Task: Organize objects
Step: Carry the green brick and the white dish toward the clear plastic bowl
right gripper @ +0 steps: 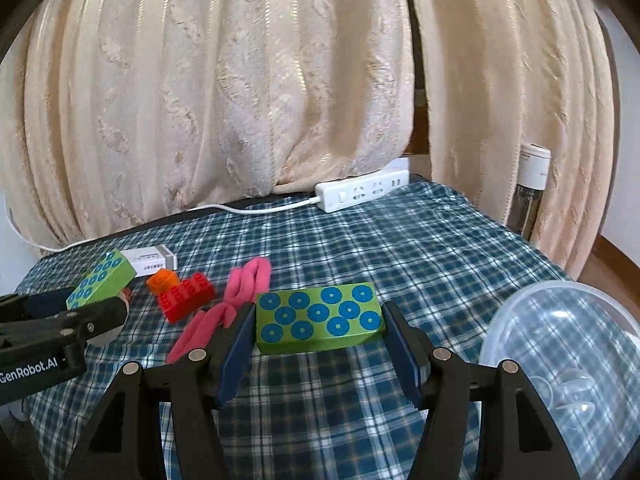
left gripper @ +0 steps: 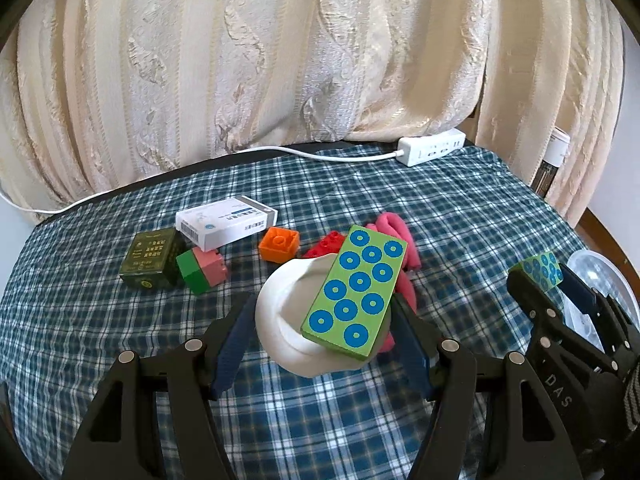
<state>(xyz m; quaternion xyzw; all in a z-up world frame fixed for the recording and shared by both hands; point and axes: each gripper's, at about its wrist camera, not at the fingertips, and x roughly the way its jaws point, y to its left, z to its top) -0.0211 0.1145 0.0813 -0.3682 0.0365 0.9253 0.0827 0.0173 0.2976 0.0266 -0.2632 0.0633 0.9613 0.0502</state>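
Two green blocks with blue rings: one pinched lengthwise in the right tool above the checked bench; the other lies on a white cup clamped by the left tool. Loose behind: pink cloth, red brick, orange brick (clear bowl at right).
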